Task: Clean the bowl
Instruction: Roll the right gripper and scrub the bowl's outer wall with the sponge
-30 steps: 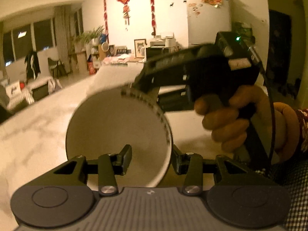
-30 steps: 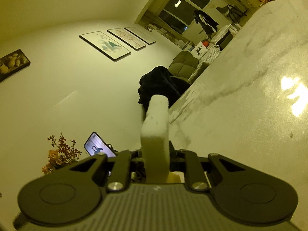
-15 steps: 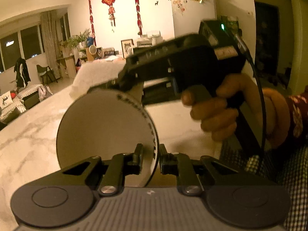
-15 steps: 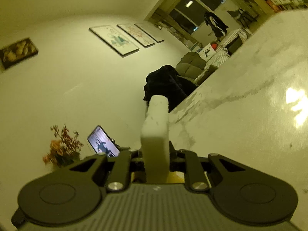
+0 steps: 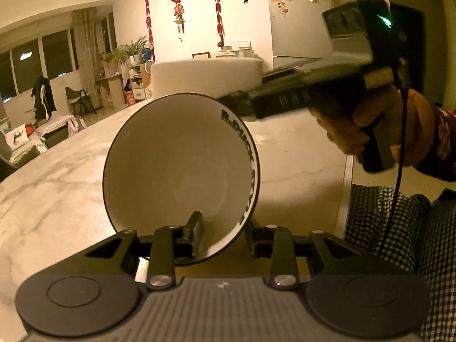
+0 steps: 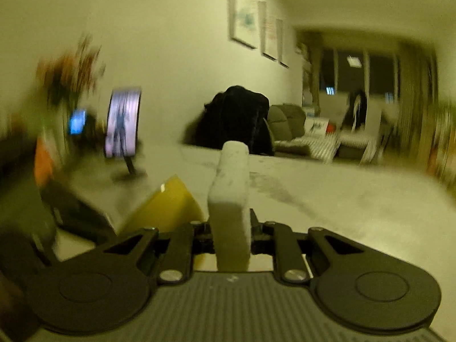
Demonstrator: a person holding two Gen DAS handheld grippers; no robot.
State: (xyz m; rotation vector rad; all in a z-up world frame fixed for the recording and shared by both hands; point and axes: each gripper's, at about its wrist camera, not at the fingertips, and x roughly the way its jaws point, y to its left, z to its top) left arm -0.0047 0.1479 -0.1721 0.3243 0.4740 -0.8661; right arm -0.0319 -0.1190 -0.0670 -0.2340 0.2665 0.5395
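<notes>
Two risks stand out, both at the bowl (image 5: 182, 176). It is carried on edge above the marble bench (image 5: 57, 188), interior facing the left wrist camera, its lower rim at six o'clock passing between the fingers (image 5: 193, 235) of the left gripper (image 5: 225, 236). Those fingers are set narrow about the rim and are opening at this instant; whether the pads press on the wall cannot be told. Should they part further, the bowl would likely tip or drop onto the bench, and a rim-only hold on glazed ware leaves little margin. The right gripper (image 6: 230, 228), seen in the left view at two o'clock of the bowl, is clamped on a pale sponge (image 6: 230, 199) standing edge-up between its fingers. The right view is smeared by motion; a fast approach with the sponge could, in my judgement, knock the bowl out of the loosened hold. A phone on a stand (image 6: 123, 124) sits at ten o'clock in that view.
</notes>
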